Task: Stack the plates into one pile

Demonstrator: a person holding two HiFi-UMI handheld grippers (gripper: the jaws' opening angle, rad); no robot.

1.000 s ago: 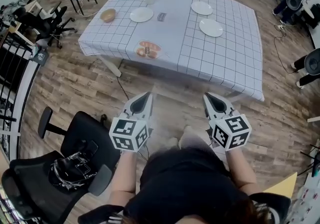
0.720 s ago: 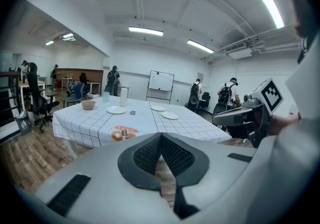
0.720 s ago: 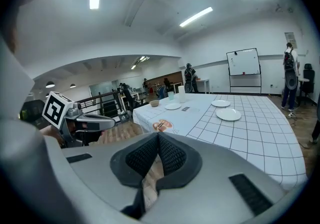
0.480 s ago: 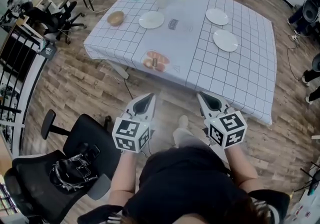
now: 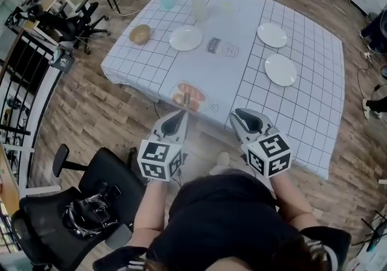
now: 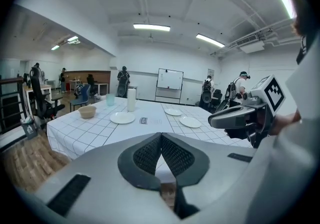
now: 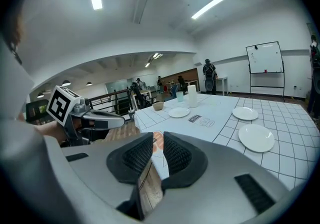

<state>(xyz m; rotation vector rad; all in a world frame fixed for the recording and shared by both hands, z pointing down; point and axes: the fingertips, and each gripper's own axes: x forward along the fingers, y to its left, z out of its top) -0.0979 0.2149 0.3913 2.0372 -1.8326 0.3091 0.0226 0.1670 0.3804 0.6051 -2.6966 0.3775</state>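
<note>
Three empty white plates lie apart on the checked tablecloth: one at the far left (image 5: 185,37), one at the far right (image 5: 272,34), one nearer on the right (image 5: 280,69). The right gripper view shows them too (image 7: 178,112) (image 7: 245,113) (image 7: 256,137). My left gripper (image 5: 179,120) is shut and empty, held in the air just short of the table's near edge. My right gripper (image 5: 242,117) hovers beside it; its jaws have just been opening, a narrow gap shows and nothing is between them (image 7: 157,140).
A plate with orange food (image 5: 188,94) lies near the front edge of the table (image 5: 314,118). A tan bowl (image 5: 139,34), a teal cup (image 5: 167,0) and a white tumbler (image 5: 199,3) stand at the far left. A black office chair (image 5: 91,203) is by my left side.
Both grippers have come forward toward the table, which now sits closer in view. The right gripper's jaws have parted slightly; the left stays shut.
</note>
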